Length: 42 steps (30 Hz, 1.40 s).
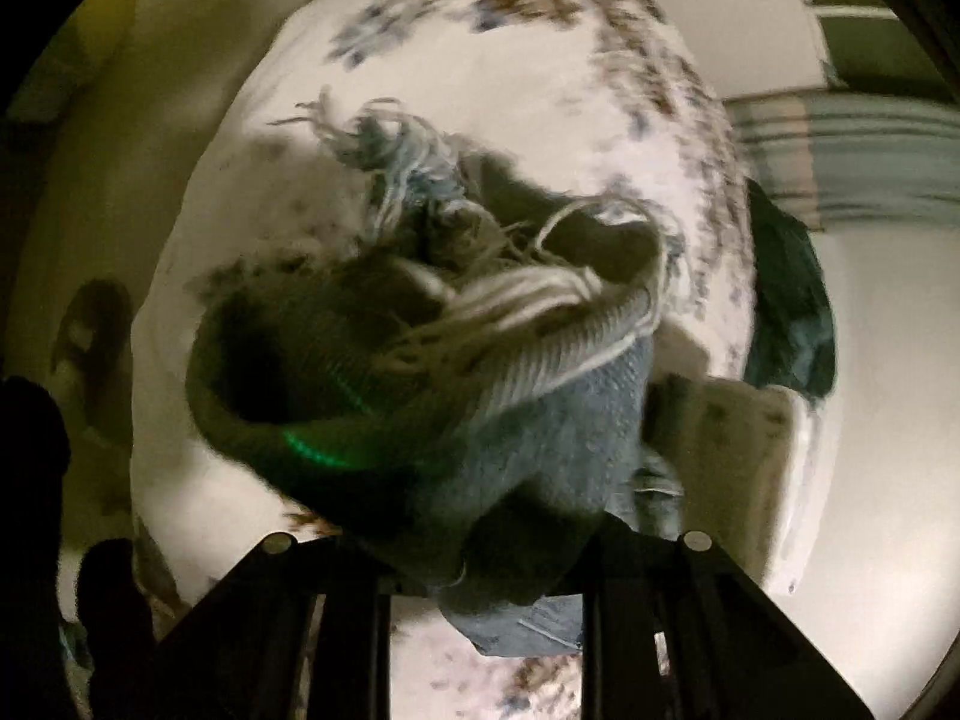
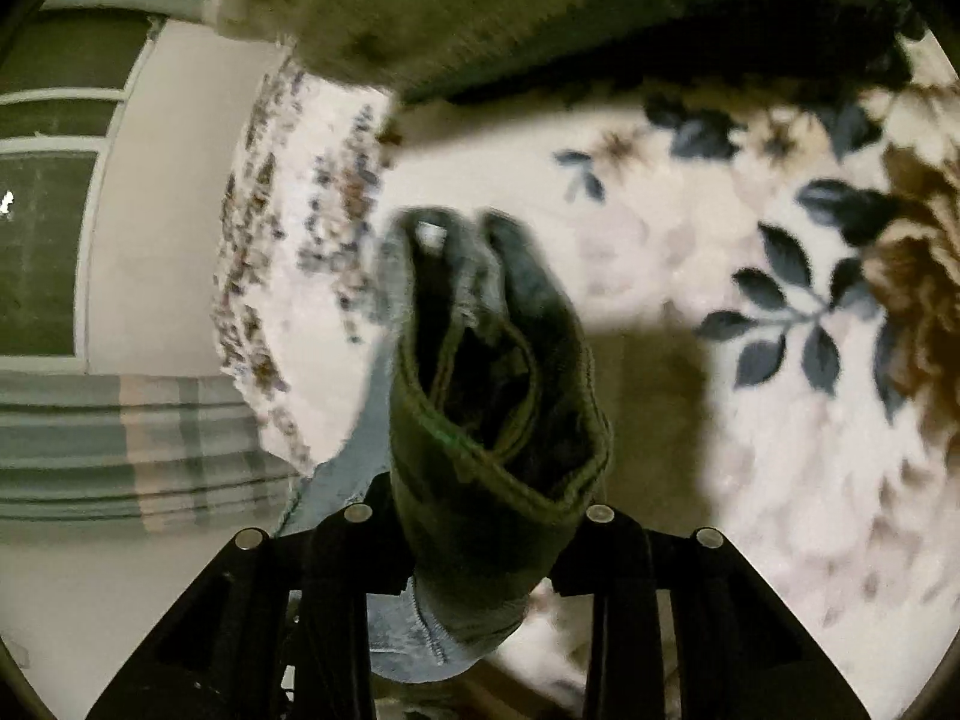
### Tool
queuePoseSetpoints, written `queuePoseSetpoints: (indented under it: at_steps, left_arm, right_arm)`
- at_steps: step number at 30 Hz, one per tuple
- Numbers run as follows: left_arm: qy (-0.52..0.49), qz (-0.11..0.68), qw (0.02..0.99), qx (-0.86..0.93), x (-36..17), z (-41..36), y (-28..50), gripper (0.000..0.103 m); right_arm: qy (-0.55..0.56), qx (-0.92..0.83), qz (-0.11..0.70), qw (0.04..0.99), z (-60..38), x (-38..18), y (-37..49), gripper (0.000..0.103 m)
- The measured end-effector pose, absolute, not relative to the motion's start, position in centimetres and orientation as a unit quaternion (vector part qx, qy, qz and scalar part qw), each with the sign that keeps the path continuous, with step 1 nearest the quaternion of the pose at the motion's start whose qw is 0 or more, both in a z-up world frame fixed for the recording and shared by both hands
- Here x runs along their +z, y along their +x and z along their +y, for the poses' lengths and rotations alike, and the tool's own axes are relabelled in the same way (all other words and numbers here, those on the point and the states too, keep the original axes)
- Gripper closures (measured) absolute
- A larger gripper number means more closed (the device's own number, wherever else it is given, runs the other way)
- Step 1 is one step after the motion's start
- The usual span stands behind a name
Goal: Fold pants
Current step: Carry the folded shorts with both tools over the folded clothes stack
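**Both tongs pinching jeans above floral bedspread**

Nearest first: left black two-finger gripper [image 1: 480, 570] is clamped on a bunched fold of the blue denim pants with frayed white-thread hems [image 1: 510, 420]; fabric fills the gap between its fingers [image 1: 348, 612] and spills forward. Right black two-finger gripper [image 2: 474, 546] is likewise pinched on the same pants [image 2: 492, 420], a rolled, open-mouthed tube of denim with a stitched seam edge standing up between its jaws. Both views blurred. Pants hang off the tongs, lifted above the white bedspread with blue-and-brown flower print [image 1: 510, 90]; frayed threads dangle over it in the left view. Bedspread [image 2: 750, 420] in the right view carries a dark shadow beside the denim. Beyond the bed edge: pale floor [image 1: 870, 420], dark teal cloth heap [image 1: 792, 312], striped grey-green rug [image 2: 120, 438]. Farthest, dark window with white frame [image 2: 48, 210]. A blurred tan object at the top of the right view is unidentifiable.
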State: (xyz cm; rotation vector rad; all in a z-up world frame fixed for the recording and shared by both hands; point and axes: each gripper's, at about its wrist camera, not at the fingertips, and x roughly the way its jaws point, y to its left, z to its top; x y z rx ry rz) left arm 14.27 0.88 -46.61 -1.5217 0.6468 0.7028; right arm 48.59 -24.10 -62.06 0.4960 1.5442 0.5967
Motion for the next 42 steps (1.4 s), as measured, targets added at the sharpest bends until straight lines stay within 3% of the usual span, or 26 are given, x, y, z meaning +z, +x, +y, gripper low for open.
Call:
queuePoseSetpoints:
  at_steps: [10,15,21,24,28,34,42]
  left_arm:
    - [-0.600,0.281,0.716,0.220,-29.7,4.1,21.3,0.086]
    - [-0.569,0.268,0.765,0.140,-22.0,4.8,30.3,0.086]
    - [-0.525,0.282,0.802,0.034,-18.8,5.7,44.0,0.086]
    - [-0.500,0.309,0.809,-0.018,-20.8,5.5,51.7,0.086]
    - [-0.478,0.361,0.799,-0.049,-27.2,4.4,58.0,0.086]
    - [-0.436,0.467,0.769,-0.028,-39.2,3.7,59.6,0.086]
    - [-0.397,0.518,0.757,-0.036,-40.2,2.7,58.5,0.079]
  right_arm:
    - [0.301,0.271,0.605,0.685,-27.0,-43.6,50.7,0.070]
    - [0.344,0.254,0.534,0.729,-29.3,-34.5,55.2,0.070]
    - [0.370,0.197,0.449,0.789,-31.6,-28.7,62.6,0.070]
    - [0.387,0.153,0.420,0.807,-33.1,-29.4,65.6,0.070]
    - [0.410,0.087,0.415,0.808,-35.2,-35.3,67.9,0.071]
    - [0.412,0.012,0.464,0.784,-35.9,-45.9,67.0,0.071]
    - [0.414,-0.001,0.474,0.777,-36.3,-48.4,64.6,0.068]
